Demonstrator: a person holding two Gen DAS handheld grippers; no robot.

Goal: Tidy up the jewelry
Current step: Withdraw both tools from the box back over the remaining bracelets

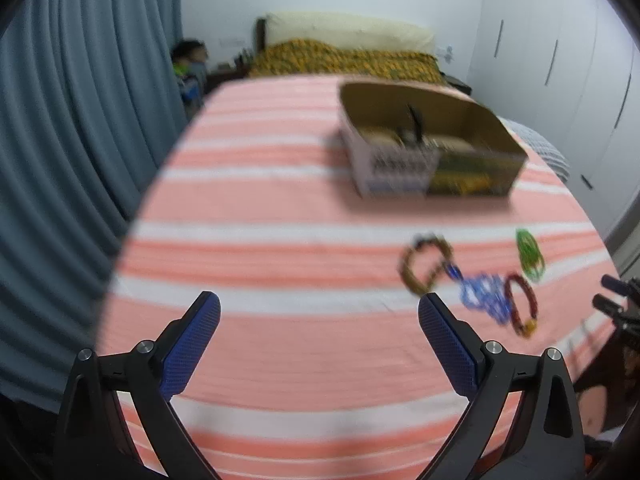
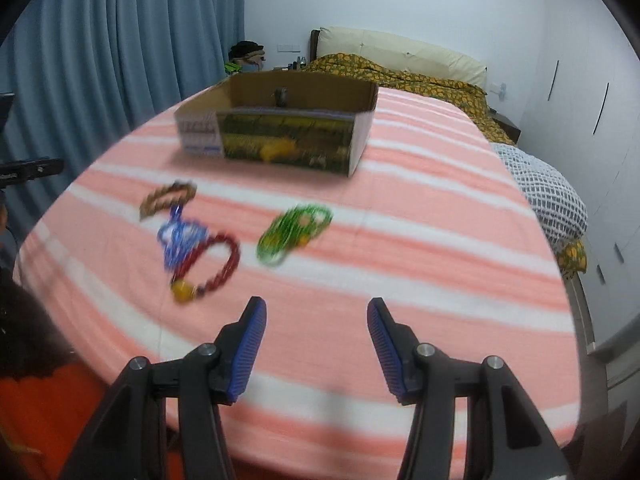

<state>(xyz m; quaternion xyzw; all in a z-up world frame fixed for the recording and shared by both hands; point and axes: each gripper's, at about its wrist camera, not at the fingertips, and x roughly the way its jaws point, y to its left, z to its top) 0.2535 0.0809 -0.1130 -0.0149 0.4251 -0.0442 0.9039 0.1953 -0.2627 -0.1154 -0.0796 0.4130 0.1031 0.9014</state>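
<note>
The left gripper and right gripper both hover spread wide, holding nothing, over the striped cloth. Four bracelets lie ahead: brown, blue, red touching, green apart to the right. The cardboard box sits farther back.

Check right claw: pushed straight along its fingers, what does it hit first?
Probably bare striped cloth. The right claw is open and empty; the green bangles lie just left of its line, the cardboard box farther back. Depth is unclear.
</note>
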